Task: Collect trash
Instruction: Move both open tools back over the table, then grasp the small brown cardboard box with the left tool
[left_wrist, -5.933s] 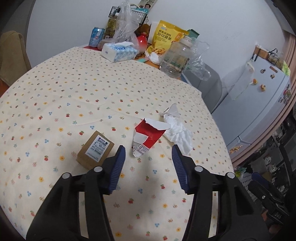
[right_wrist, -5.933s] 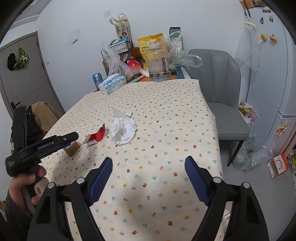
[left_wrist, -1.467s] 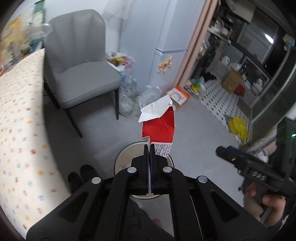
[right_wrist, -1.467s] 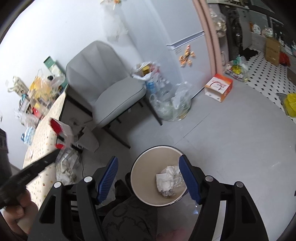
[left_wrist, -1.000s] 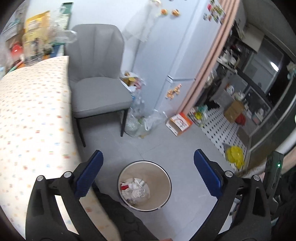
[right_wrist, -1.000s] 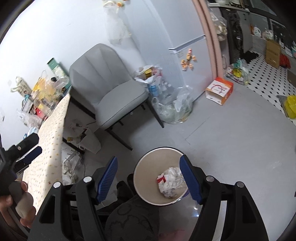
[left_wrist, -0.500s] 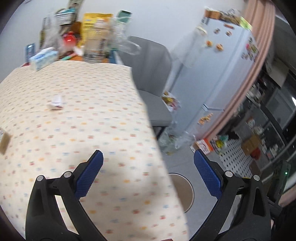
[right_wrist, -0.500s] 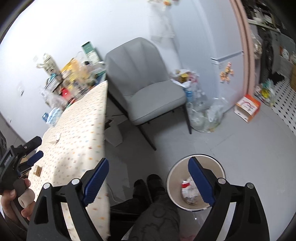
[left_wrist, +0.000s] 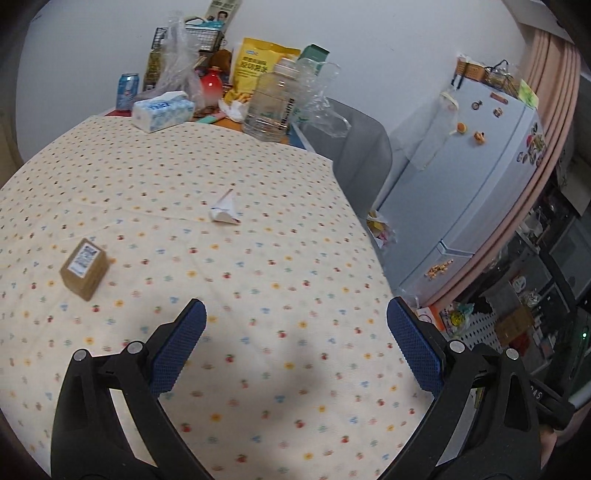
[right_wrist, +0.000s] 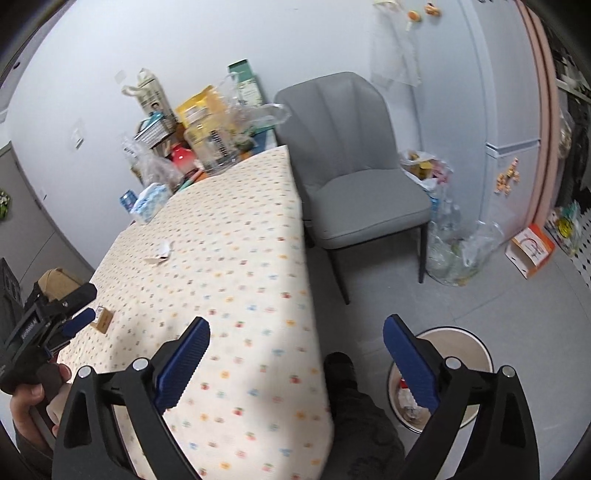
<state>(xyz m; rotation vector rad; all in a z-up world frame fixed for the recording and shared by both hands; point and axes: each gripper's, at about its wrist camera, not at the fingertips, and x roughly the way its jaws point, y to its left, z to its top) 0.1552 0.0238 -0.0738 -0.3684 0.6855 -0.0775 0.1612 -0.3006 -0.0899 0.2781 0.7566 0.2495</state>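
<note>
On my table (left_wrist: 258, 155): brown box (left_wrist: 84, 268), white paper scrap (left_wrist: 224, 212), far clutter. Grey chair (right_wrist: 354, 192) beside it; bin (right_wrist: 476, 343) holding trash on the floor. Left gripper (left_wrist: 295, 343) spread wide, empty. Right gripper (right_wrist: 295, 360), just opening, empty, angled downward over the table edge.

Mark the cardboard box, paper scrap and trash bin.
cardboard box (left_wrist: 84, 268), left wrist view, on its labelled top face
paper scrap (left_wrist: 224, 211), left wrist view, on its white folded middle
trash bin (right_wrist: 468, 345), right wrist view, on its inner wall
</note>
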